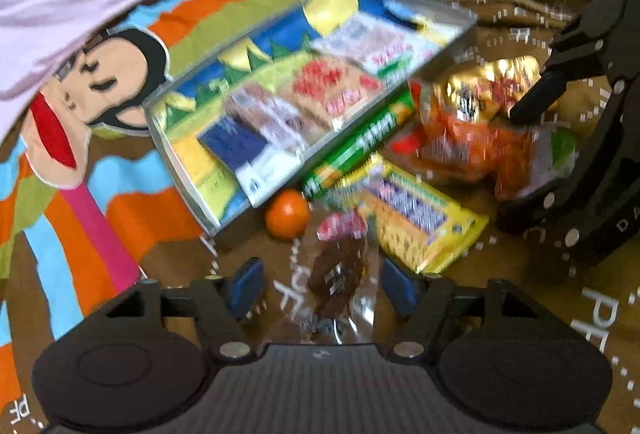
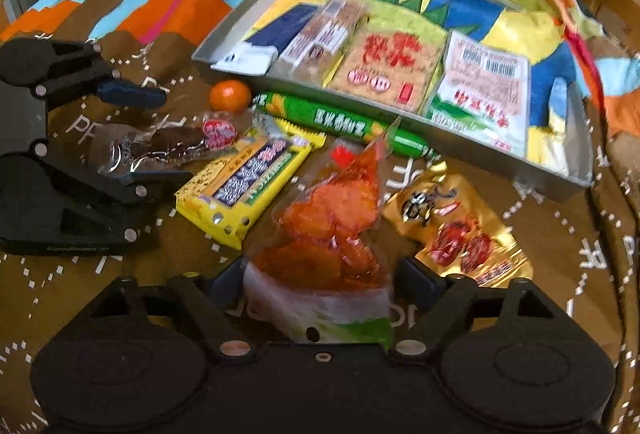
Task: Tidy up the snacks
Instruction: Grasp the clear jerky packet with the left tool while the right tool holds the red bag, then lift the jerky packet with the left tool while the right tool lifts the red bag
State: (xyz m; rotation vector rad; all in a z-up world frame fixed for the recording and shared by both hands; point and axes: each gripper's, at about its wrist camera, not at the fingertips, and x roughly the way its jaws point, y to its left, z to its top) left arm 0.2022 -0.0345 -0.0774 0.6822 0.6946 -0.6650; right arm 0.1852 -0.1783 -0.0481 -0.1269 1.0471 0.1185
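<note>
Snacks: clear-wrapped brown snack (image 1: 338, 274) lies between the blue pads of the left gripper (image 1: 320, 284), jaws apart, not pressing. Orange snack bag (image 2: 332, 234) lies between the fingers of the right gripper (image 2: 320, 286), jaws wide. Grey tray (image 2: 224, 34) beyond both holds four packets.

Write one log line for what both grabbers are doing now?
left gripper: around dark snack packet | right gripper: around orange snack bag | tray: four packets

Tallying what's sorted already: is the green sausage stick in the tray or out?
Out: the green sausage stick lies on the brown cloth against the tray's near wall.
</note>
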